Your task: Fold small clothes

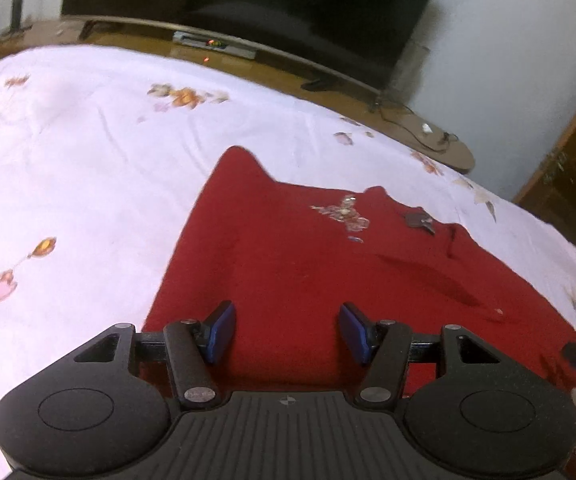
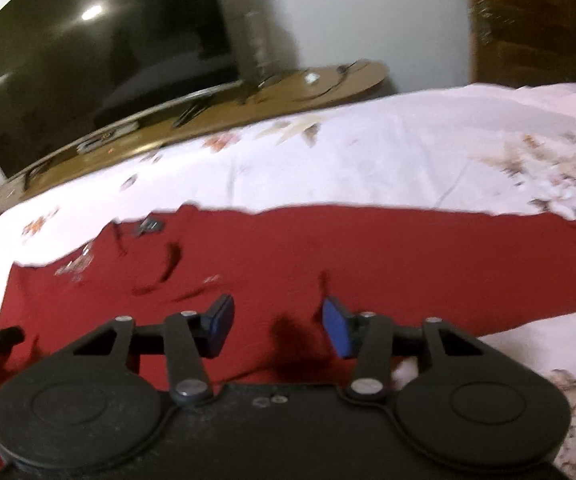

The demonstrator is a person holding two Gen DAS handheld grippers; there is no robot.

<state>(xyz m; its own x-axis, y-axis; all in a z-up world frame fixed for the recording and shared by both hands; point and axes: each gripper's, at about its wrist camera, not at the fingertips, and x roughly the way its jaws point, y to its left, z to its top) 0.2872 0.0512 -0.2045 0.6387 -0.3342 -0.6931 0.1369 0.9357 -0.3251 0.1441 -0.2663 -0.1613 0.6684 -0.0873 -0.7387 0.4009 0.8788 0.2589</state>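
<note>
Claws both wide apart, left claw (image 1: 287,332) and right claw (image 2: 277,327) over the red garment (image 1: 328,264) spread on the bed (image 1: 87,152), so I reckon next I grab the near edge.

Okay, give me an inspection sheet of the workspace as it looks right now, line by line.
Surface: bed sheet, white with a floral print, lightly wrinkled.
Job's things: red garment spread flat on the sheet, a sparkly motif and a dark tag near its far edge, a few creases.
Clutter: nothing seen on the bed.
Grippers: left gripper over the garment's near edge, jaws open, holding nothing; right gripper likewise open over the garment.
Cables: a dark cable lies on the wooden shelf.
Surroundings: large dark TV screen, white wall, wooden door; the right view is blurred.
</note>
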